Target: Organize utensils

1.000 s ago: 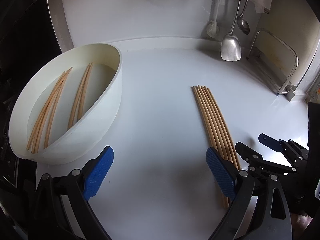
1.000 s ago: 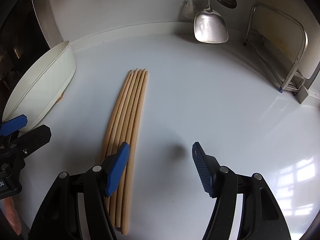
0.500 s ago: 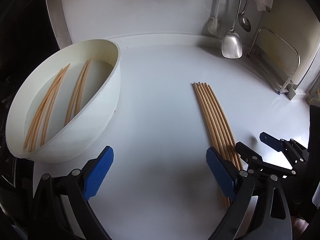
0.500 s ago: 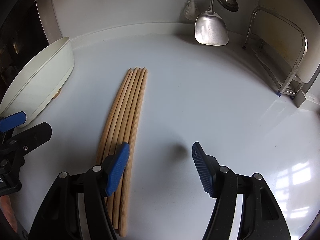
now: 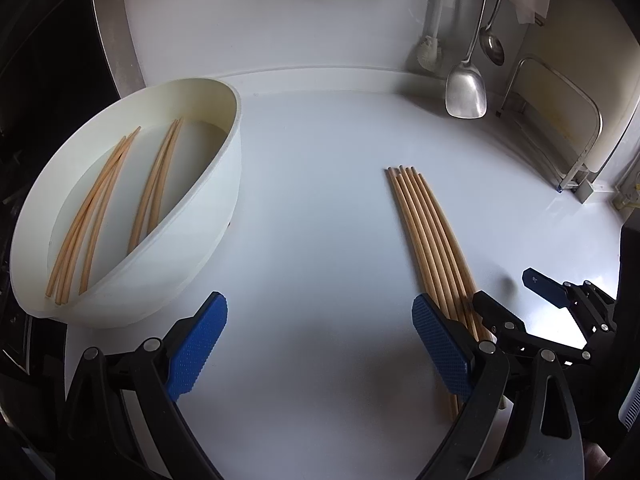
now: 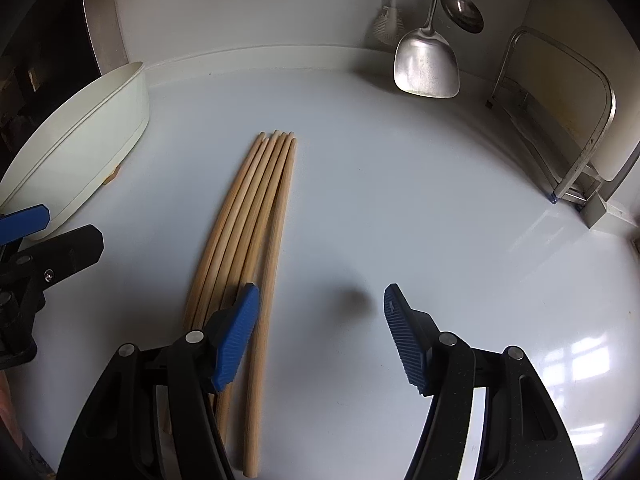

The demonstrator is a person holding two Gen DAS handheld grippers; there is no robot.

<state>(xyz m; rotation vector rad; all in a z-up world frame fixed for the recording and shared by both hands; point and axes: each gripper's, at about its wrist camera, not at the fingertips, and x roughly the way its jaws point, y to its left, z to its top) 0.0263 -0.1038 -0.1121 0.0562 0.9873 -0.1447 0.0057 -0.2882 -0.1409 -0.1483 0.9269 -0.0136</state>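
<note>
Several wooden chopsticks point(image 5: 426, 232) lie side by side on the white counter; they also show in the right wrist view point(image 6: 248, 236). A white oval basin point(image 5: 208, 216) at the left holds several more chopsticks point(image 5: 120, 196); its side shows in the right wrist view point(image 6: 92, 148). My left gripper point(image 5: 320, 344) is open and empty, between basin and bundle. My right gripper point(image 6: 320, 336) is open and empty, its left finger over the bundle's near end; it also shows in the left wrist view point(image 5: 516, 292).
A metal spatula point(image 6: 426, 64) and a ladle point(image 6: 462, 10) hang on the back wall beside a white brush point(image 6: 386, 24). A metal rack point(image 6: 568, 128) stands at the right. A dark opening borders the counter on the left.
Both grippers have drawn back slightly from the wall and lifted a little; bundle and basin sit lower in view. Nothing was grasped or moved.
</note>
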